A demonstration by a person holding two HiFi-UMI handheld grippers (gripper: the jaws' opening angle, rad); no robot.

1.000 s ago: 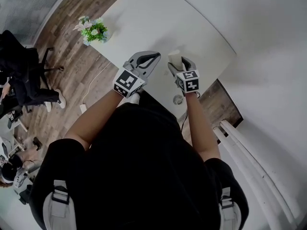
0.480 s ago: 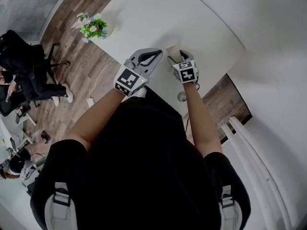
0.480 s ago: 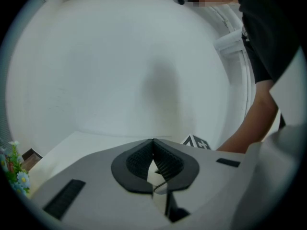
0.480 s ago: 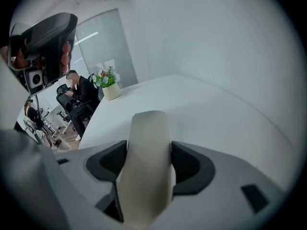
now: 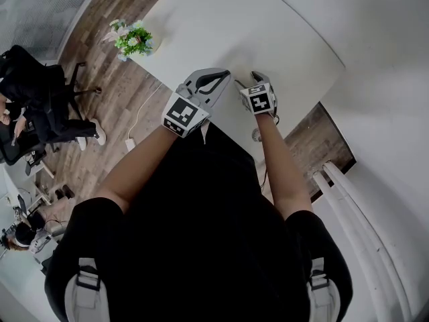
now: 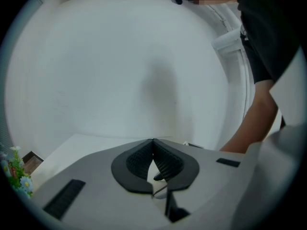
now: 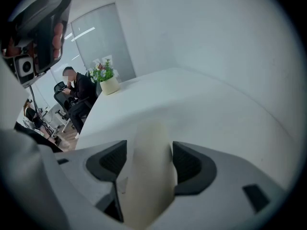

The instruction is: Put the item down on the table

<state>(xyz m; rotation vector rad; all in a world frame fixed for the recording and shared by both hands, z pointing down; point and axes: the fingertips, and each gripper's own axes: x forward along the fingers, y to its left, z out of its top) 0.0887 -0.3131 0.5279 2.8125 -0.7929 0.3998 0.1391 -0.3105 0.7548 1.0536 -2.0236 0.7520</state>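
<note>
Cream item (image 7: 149, 183) sits clamped in the right tongs (image 7: 149, 152) over the white bench (image 7: 216, 114). Best lower it until it rests steady, then ease the grip off. Left tongs (image 6: 153, 153) are closed, empty.

Table: we saw a white, smooth-topped table with a rounded edge (image 5: 268, 25) (image 7: 206, 114).
Plant: we noted a small green plant with pale flowers in a round cream pot (image 5: 133, 41) (image 7: 106, 79) that stood upright on the table's far corner, close to the edge.
Floor: a brown wood-plank floor (image 5: 107, 99) lay beside the table.
On the floor: we made out a black wheeled office chair (image 5: 47, 106) and a white power strip (image 5: 129, 143) with its cable.
</note>
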